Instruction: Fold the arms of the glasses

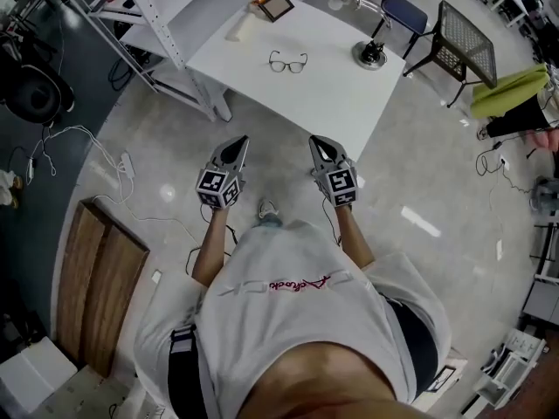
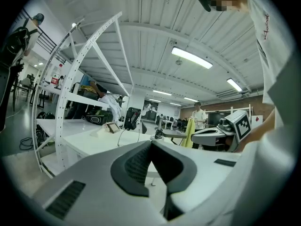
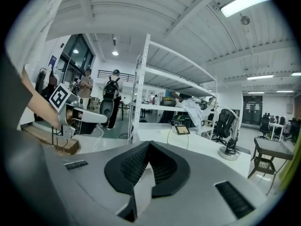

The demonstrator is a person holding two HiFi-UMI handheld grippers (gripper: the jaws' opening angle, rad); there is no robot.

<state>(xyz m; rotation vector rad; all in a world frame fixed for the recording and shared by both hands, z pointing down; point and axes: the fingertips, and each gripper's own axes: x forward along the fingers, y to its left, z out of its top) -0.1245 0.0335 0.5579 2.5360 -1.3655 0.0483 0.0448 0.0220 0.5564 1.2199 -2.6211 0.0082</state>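
Lying on the white rectangular table (image 1: 349,103) beside a black-based desk lamp (image 1: 370,55), the thin black-framed glasses (image 1: 287,62) are well ahead of my left gripper (image 1: 236,147) and right gripper (image 1: 318,145), both near the table's front edge with jaws pressed together on nothing.

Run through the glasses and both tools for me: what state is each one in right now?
Glasses: resting on the white table, untouched, arms apparently not folded, though small in view.
Left tool: jaws together, empty, held short of the table.
Right tool: jaws together, empty, held short of the table.
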